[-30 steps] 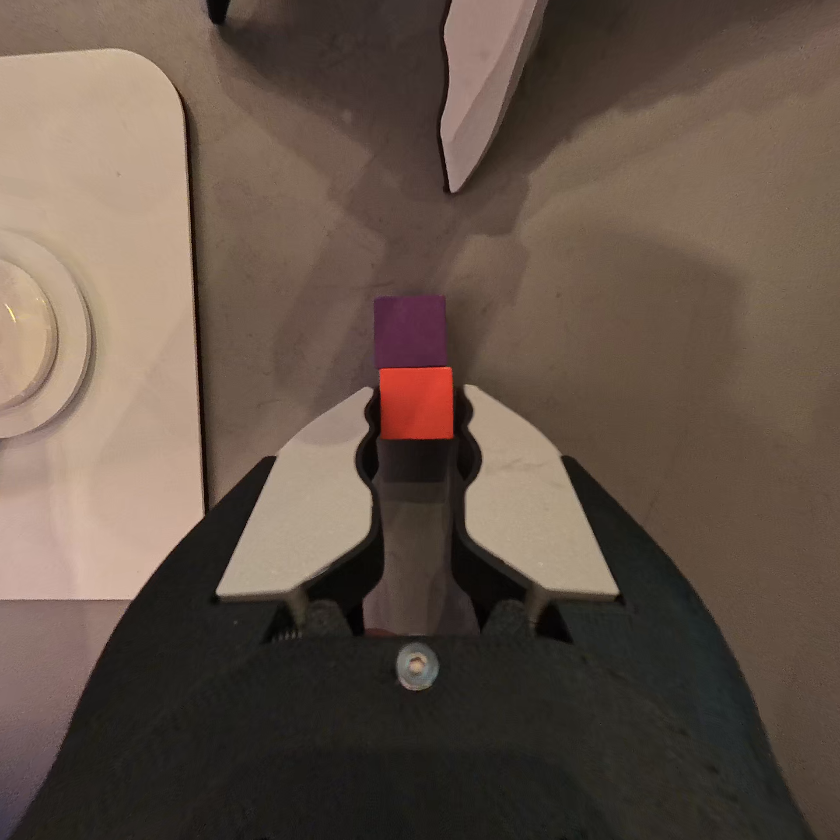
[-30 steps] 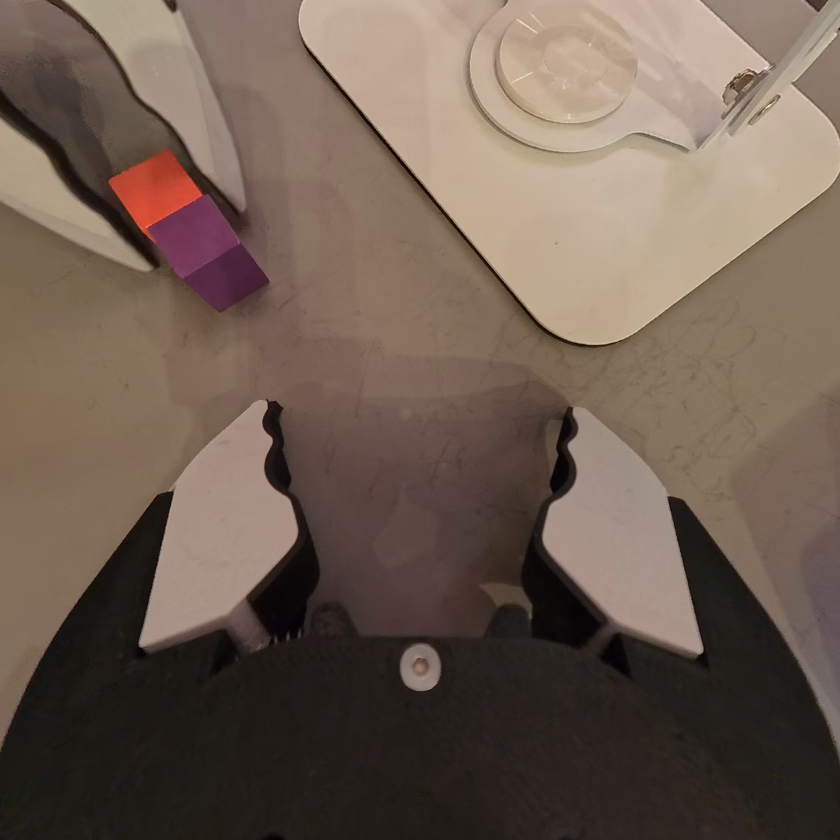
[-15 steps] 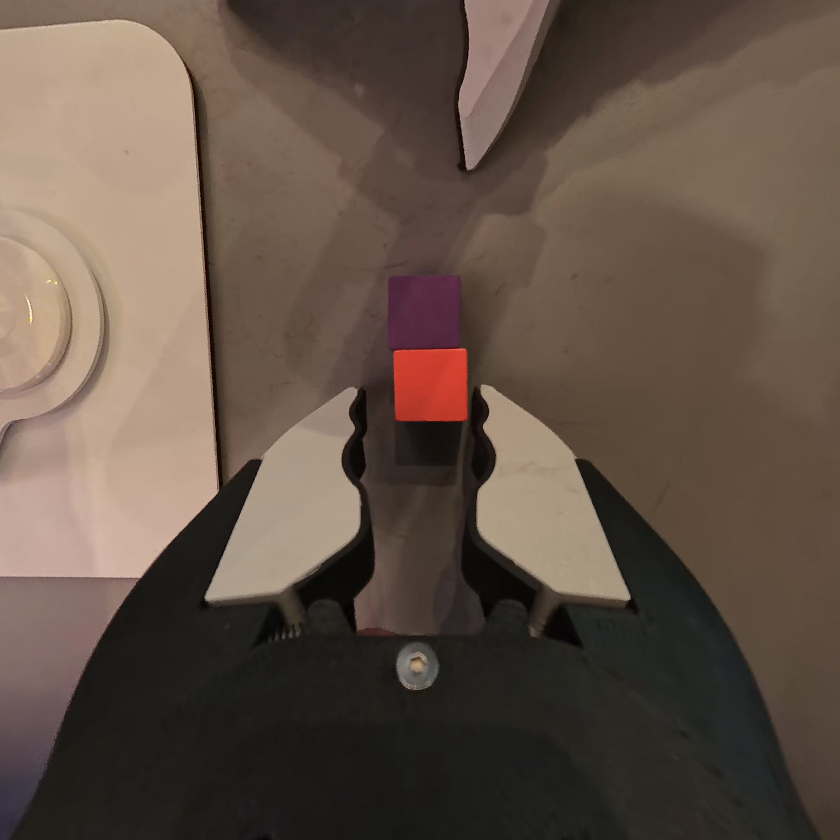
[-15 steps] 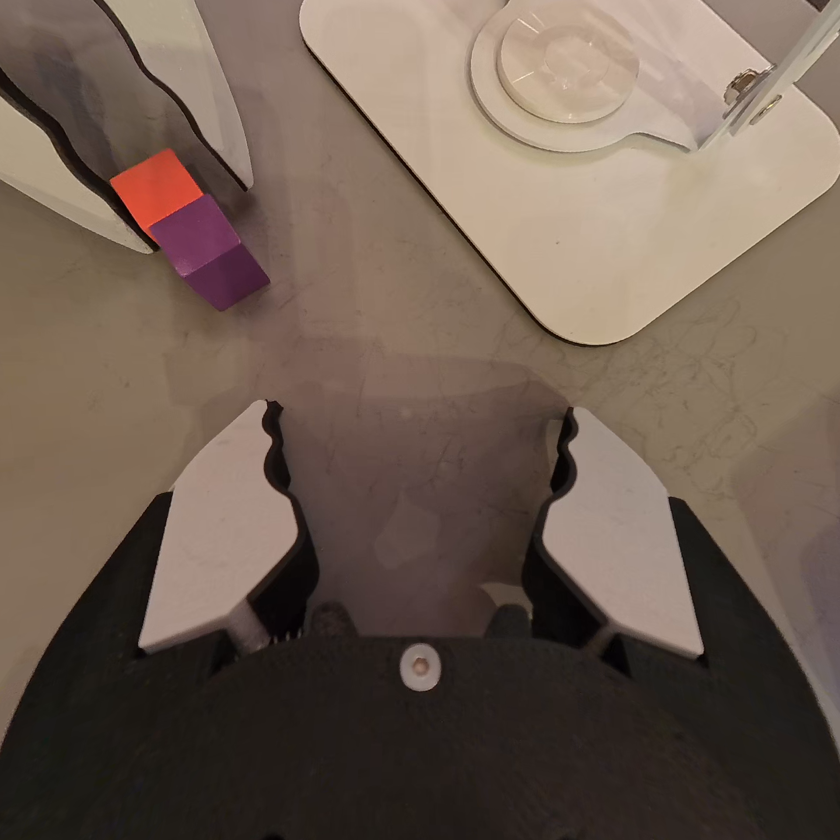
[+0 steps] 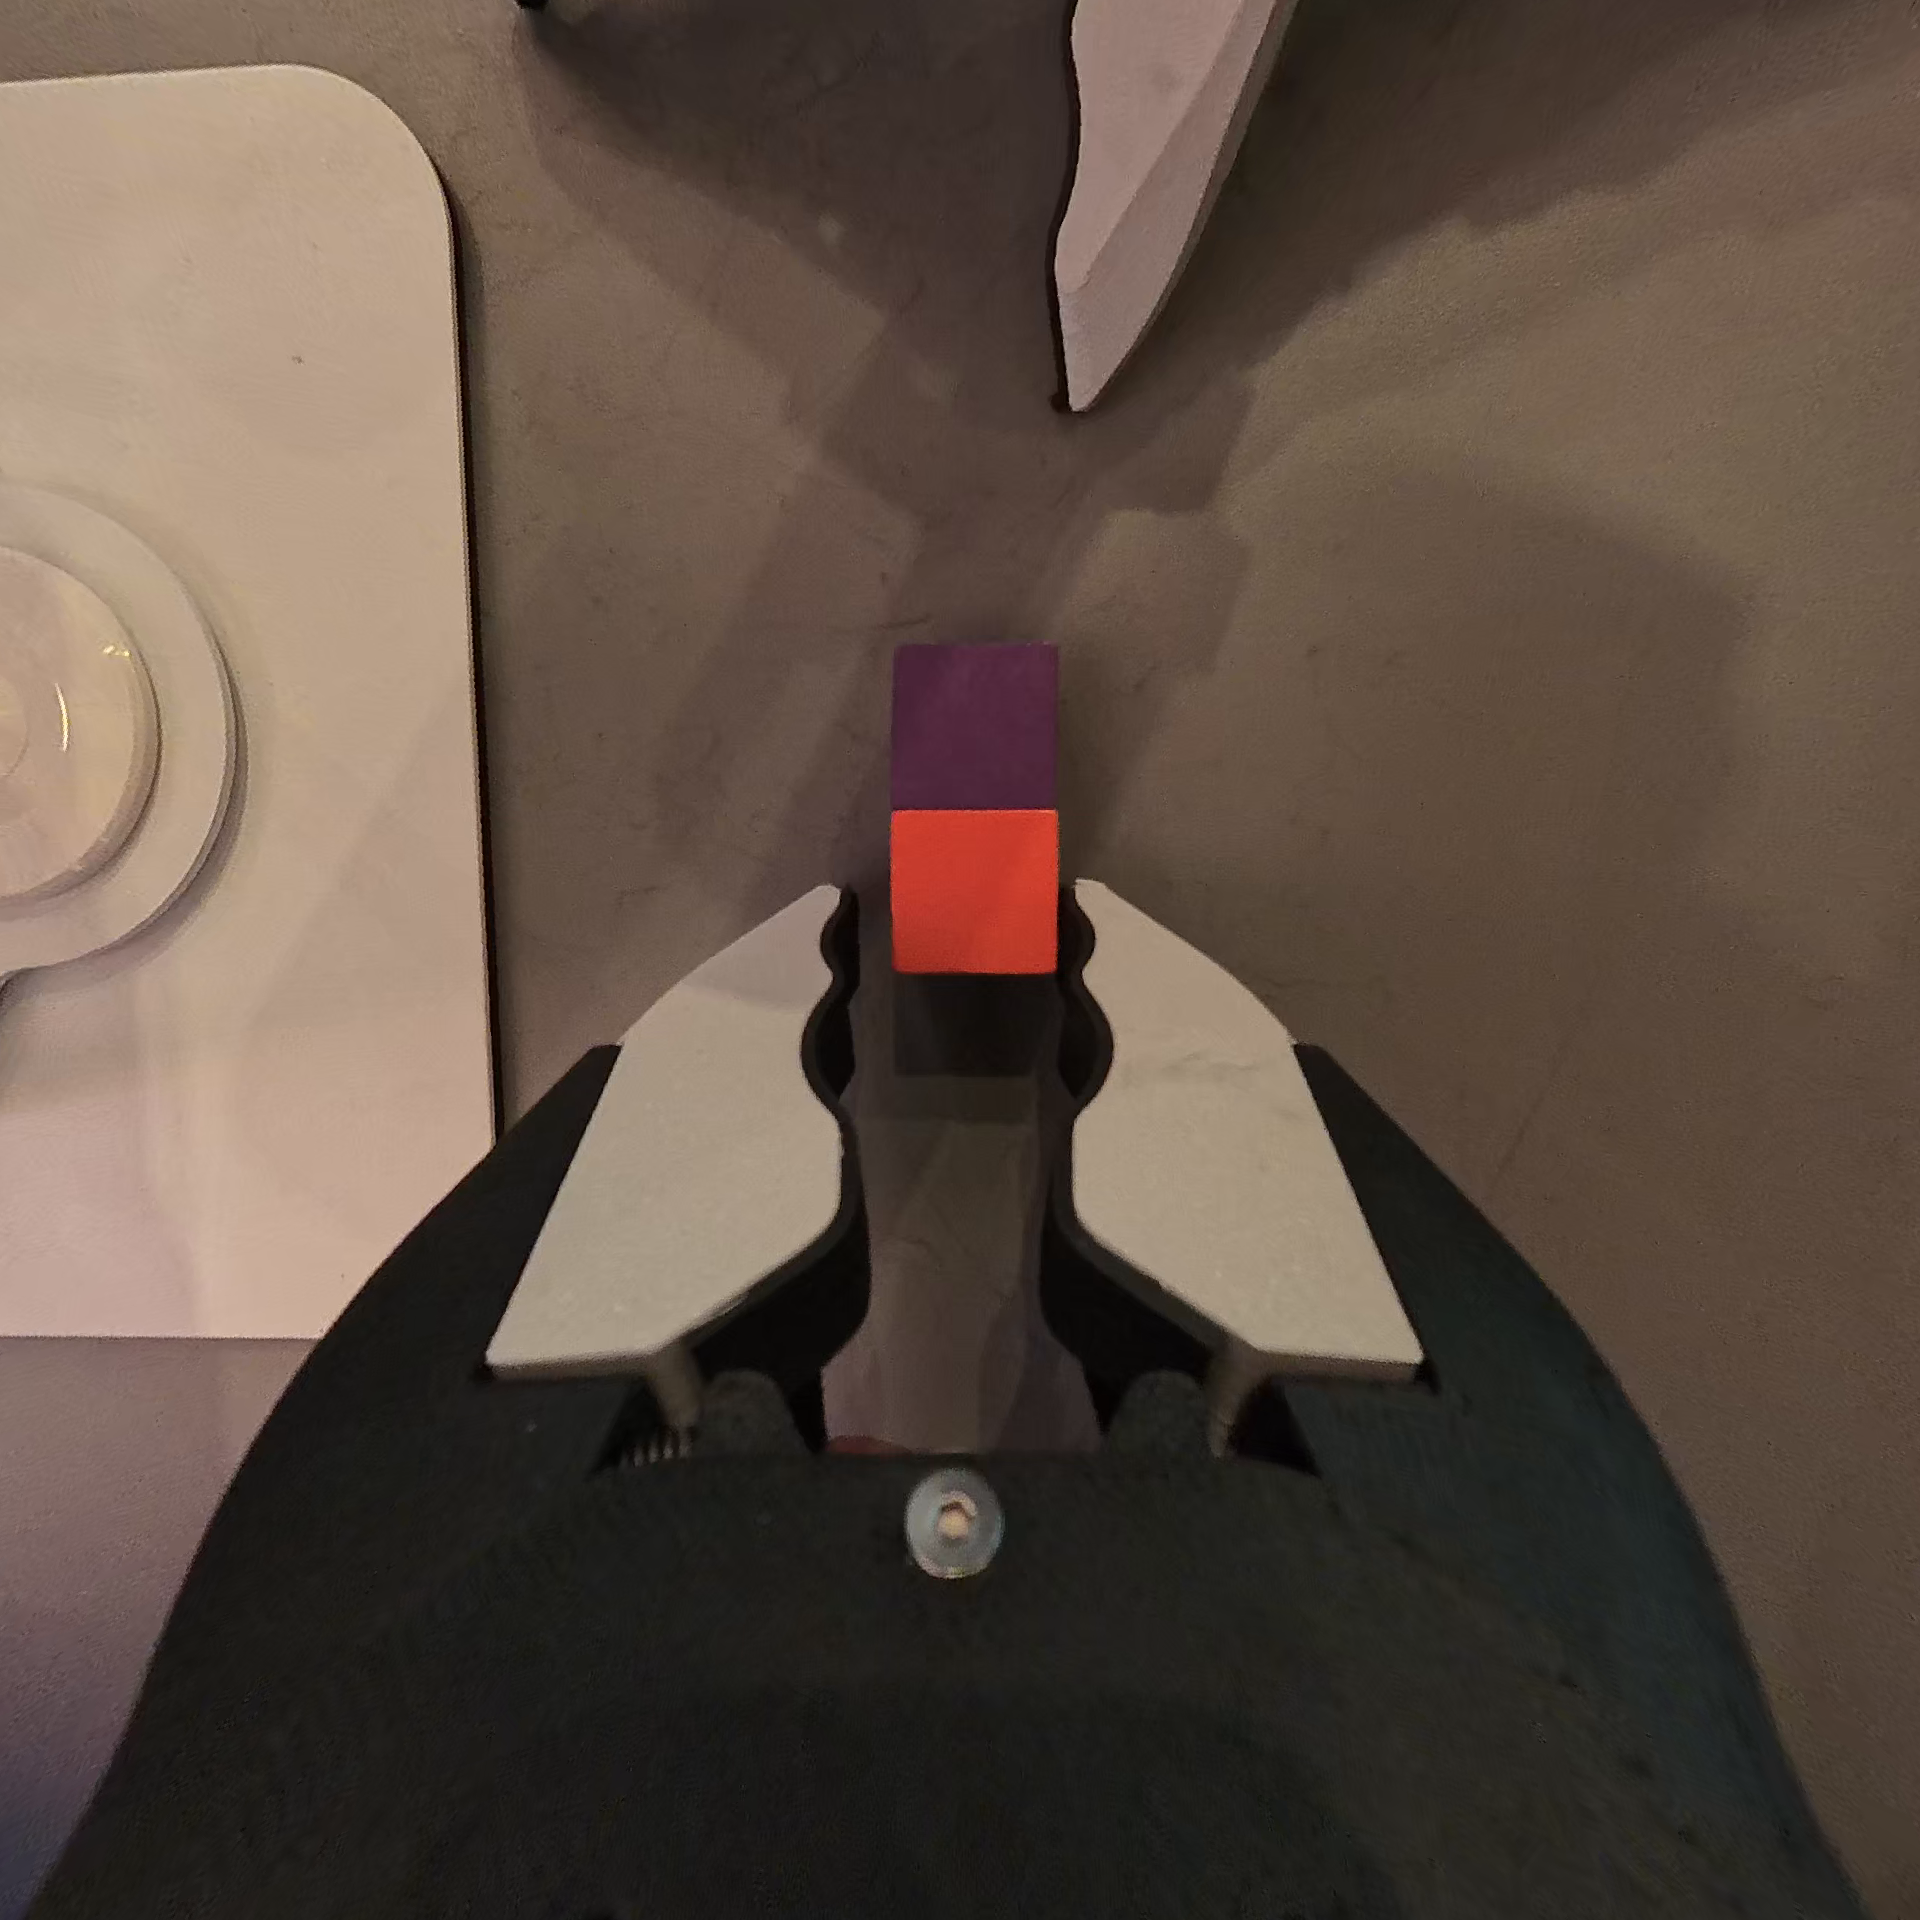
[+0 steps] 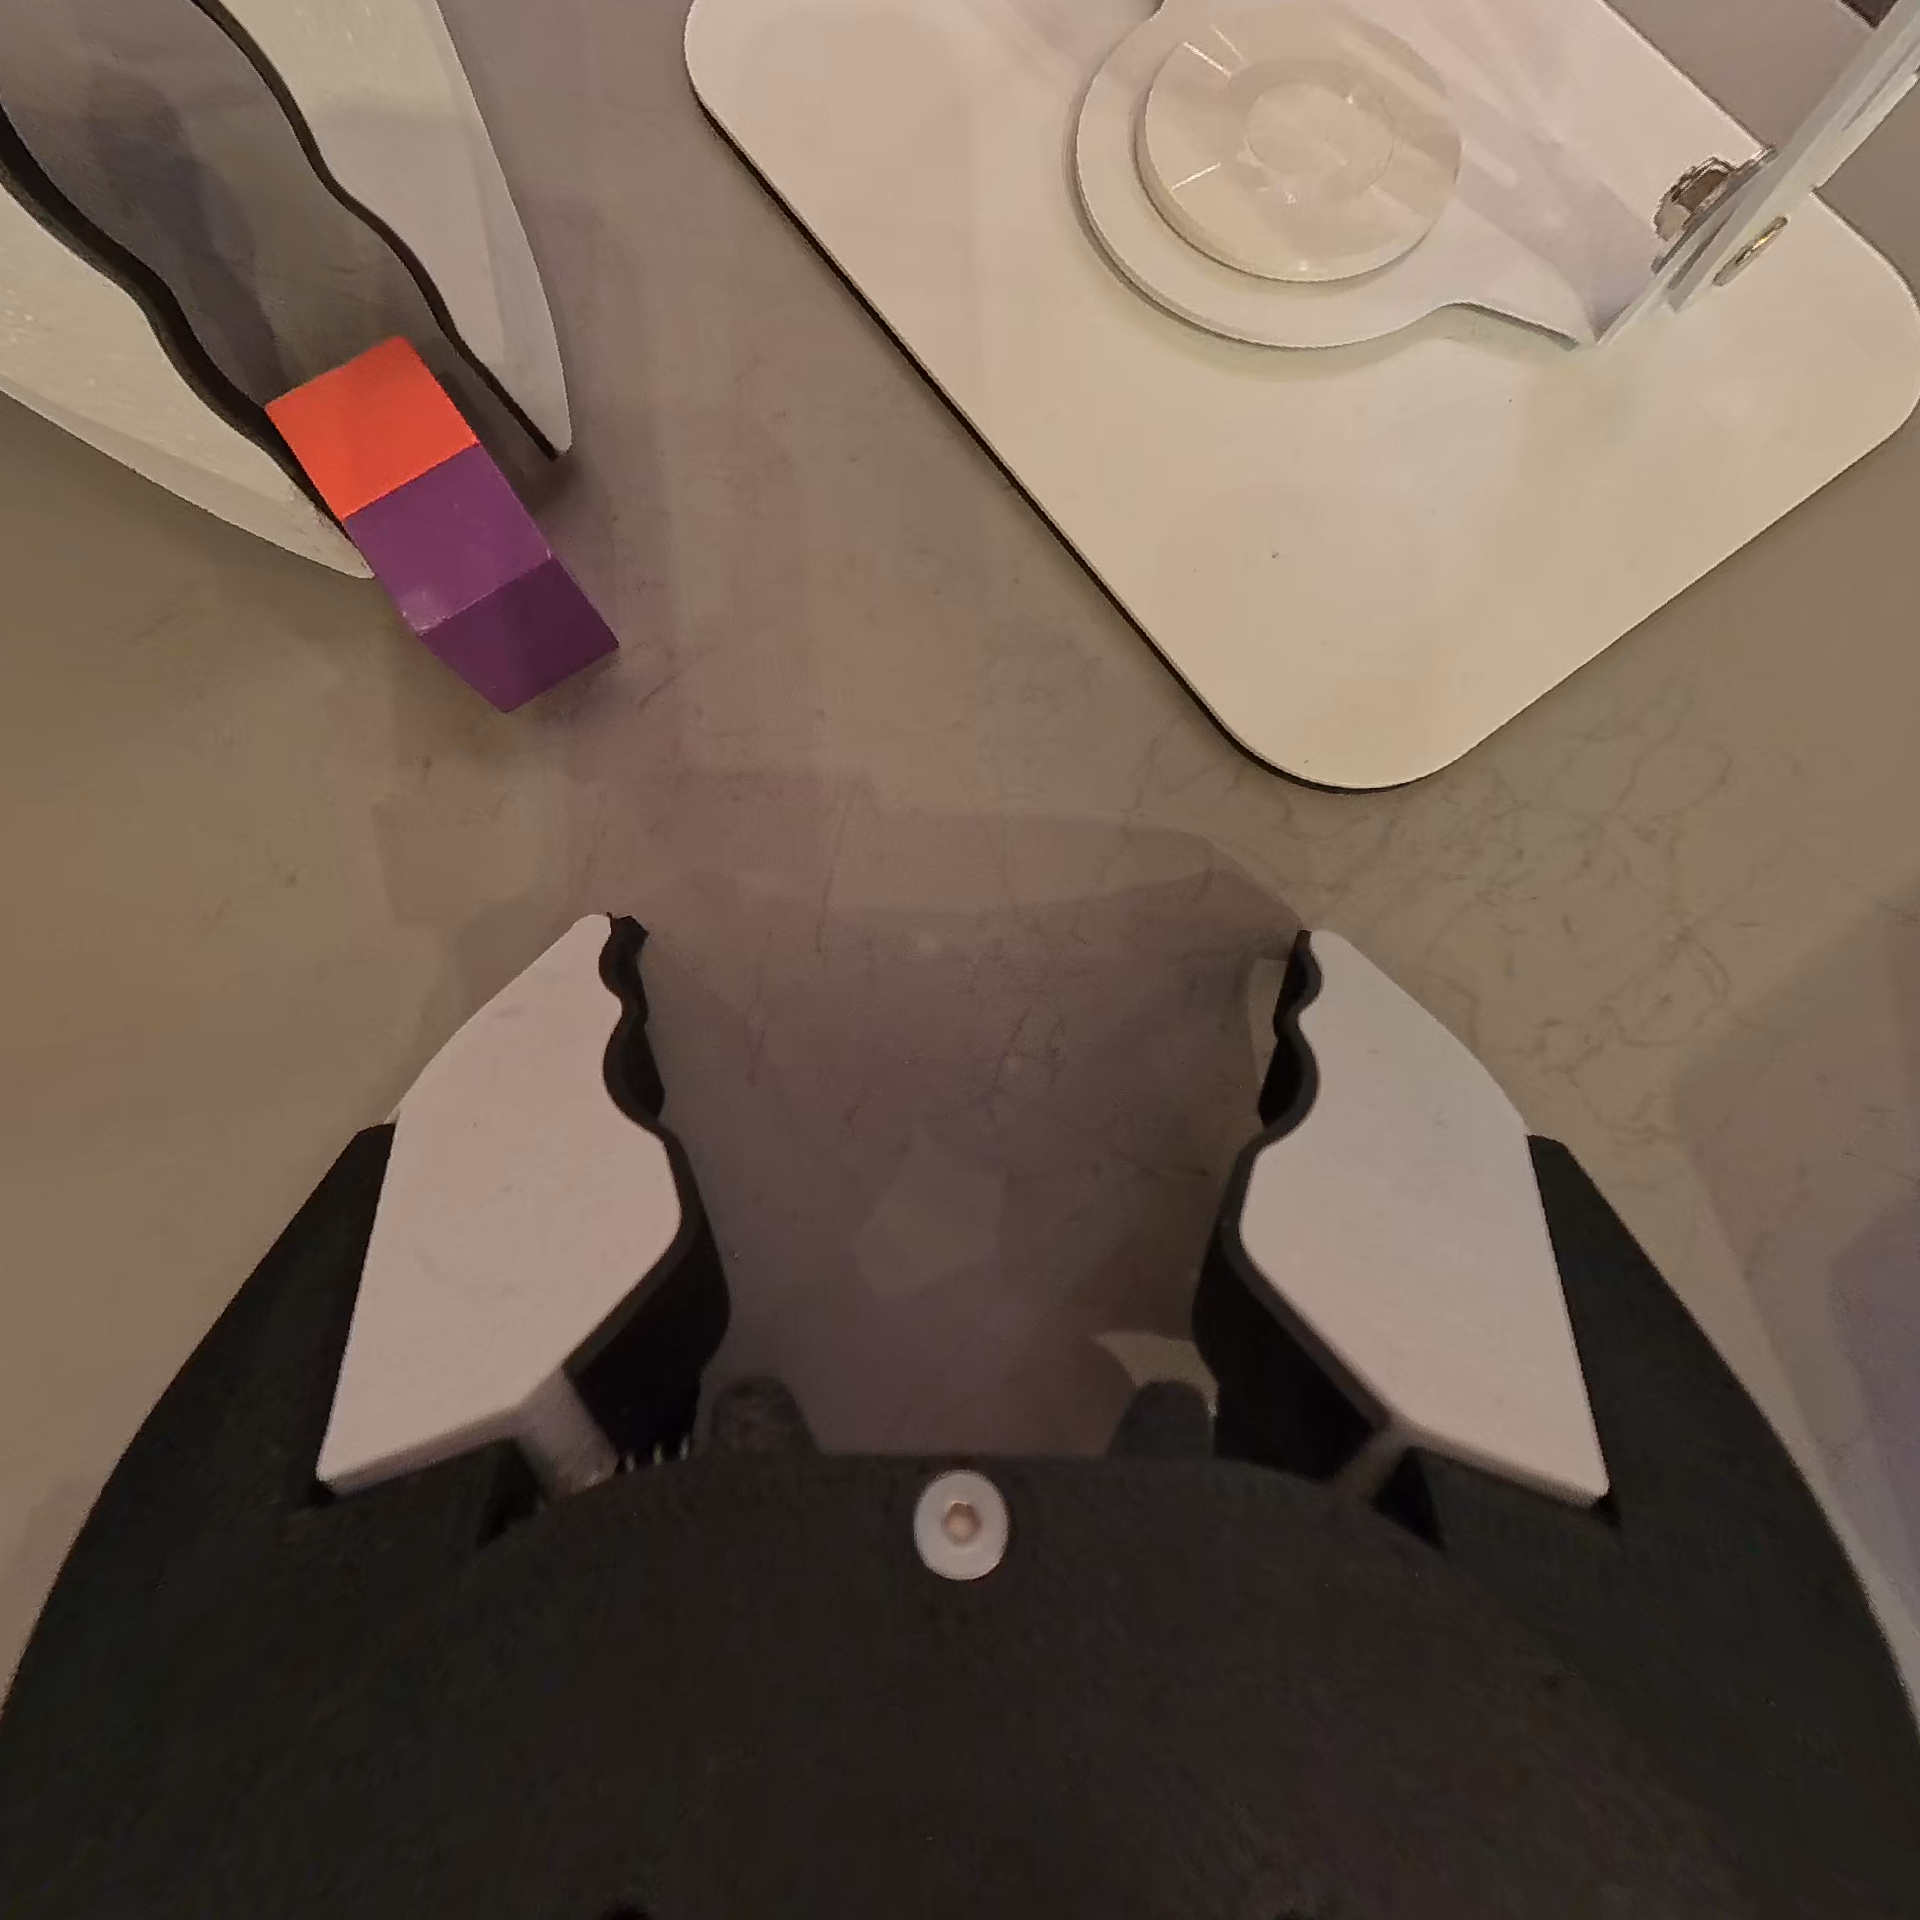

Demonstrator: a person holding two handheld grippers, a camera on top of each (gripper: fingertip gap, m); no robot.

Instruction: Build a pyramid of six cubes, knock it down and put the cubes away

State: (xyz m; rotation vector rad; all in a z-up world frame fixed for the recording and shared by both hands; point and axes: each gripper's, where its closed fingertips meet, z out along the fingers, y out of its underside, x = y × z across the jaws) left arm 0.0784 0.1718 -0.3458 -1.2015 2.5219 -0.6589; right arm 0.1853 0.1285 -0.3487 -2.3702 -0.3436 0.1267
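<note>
- The left hand-held gripper (image 5: 961, 904) fills the lower half of its own view, its jaws narrow – set only a little wider than the orange cube (image 5: 975, 894) that stands between the fingertips.
- A thin dark gap shows between the left pad and the cube; the right pad sits just beside the cube's other face, and contact there cannot be judged.
- The orange cube rests on the grey counter (image 5: 1455, 727) at the centre of the frame, flush against a purple cube (image 5: 975, 727) directly above it in the picture – the two form a short row.
- In the right wrist view the same pair lies at the upper left, the orange cube between the other gripper's white fingers.
- The right hand-held gripper (image 6: 961, 935) is spread wide over bare counter, nothing between its pads.
- A white board (image 6: 1351, 520) with a clear round disc (image 6: 1299, 156) on it lies at the upper right of that view.
</note>
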